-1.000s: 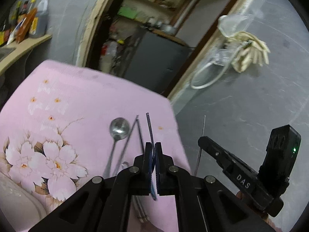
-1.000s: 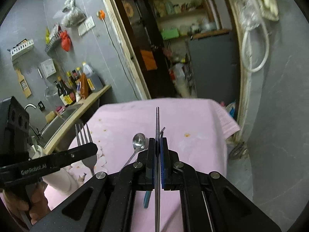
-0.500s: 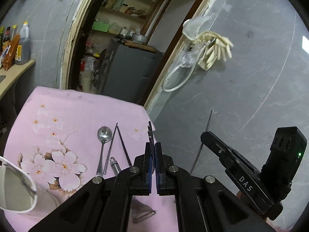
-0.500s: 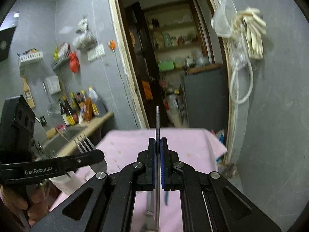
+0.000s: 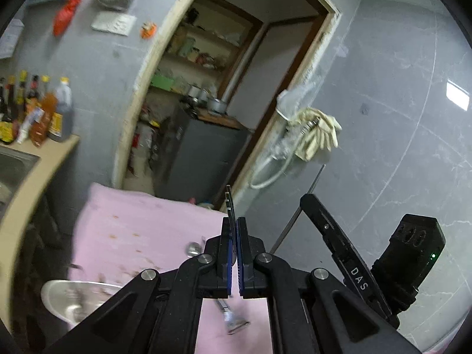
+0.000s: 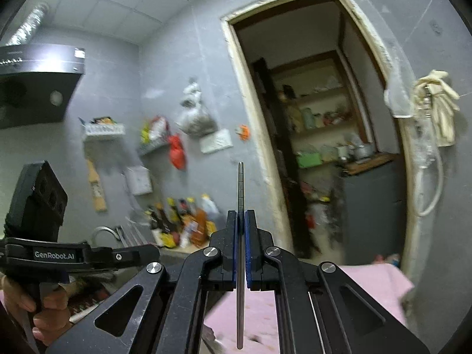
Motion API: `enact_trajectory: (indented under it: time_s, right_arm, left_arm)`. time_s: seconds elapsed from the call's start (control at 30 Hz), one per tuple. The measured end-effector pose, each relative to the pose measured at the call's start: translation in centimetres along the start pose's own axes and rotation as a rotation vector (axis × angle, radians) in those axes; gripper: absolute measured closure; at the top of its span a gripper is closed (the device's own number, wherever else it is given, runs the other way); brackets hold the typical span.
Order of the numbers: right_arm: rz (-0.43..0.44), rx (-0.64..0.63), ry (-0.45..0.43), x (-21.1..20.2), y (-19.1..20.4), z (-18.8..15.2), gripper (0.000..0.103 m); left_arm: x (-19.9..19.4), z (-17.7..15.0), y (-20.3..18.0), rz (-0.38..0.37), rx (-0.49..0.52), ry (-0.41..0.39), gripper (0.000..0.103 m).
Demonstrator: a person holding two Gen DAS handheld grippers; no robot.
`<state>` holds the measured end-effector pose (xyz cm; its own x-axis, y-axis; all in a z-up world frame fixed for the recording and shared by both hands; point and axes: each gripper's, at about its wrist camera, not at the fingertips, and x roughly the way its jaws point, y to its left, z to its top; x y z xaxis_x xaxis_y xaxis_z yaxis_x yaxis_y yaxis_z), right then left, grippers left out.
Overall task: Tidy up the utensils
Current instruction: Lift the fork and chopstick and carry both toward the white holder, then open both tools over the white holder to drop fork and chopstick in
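Both tongs have risen from the pink tabletop (image 5: 124, 230), left tongs (image 5: 233, 246) clenched on a fork (image 5: 230, 206), right tongs (image 6: 241, 236) on a metal rod (image 6: 240, 188).

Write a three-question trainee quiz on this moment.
1. True or false: the right gripper has its jaws shut on a metal chopstick.
2. What does the spoon lie on? A. pink cloth B. bare wood C. a tray
3. Fill in: the left gripper has its jaws shut on a ____.

Key: 1 true; 2 A; 3 fork.
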<state>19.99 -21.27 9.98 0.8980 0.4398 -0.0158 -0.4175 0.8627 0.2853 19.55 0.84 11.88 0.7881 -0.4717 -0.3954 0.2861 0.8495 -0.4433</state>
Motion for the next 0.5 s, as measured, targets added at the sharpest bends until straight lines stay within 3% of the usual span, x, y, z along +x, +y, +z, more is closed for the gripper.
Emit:
enact_trajectory:
  time_s: [0.13, 0.33, 0.5]
  right_arm:
    - [0.056, 0.012, -0.003, 1.4, 3.2, -1.5, 0.099]
    - [0.079, 0.020, 0.052, 4.0, 5.4, -4.3, 0.099]
    - [0.068, 0.033, 0.094, 5.4, 5.4, -6.3, 0.099]
  left_arm:
    - [-3.1, 0.8, 3.5, 0.038, -0.038, -0.024, 0.100]
    - [-5.7, 1.3, 7.4, -0.001, -0.172, -0.071, 0.100]
    - [-7.3, 1.7, 7.9, 0.014, -0.147, -0.103, 0.100]
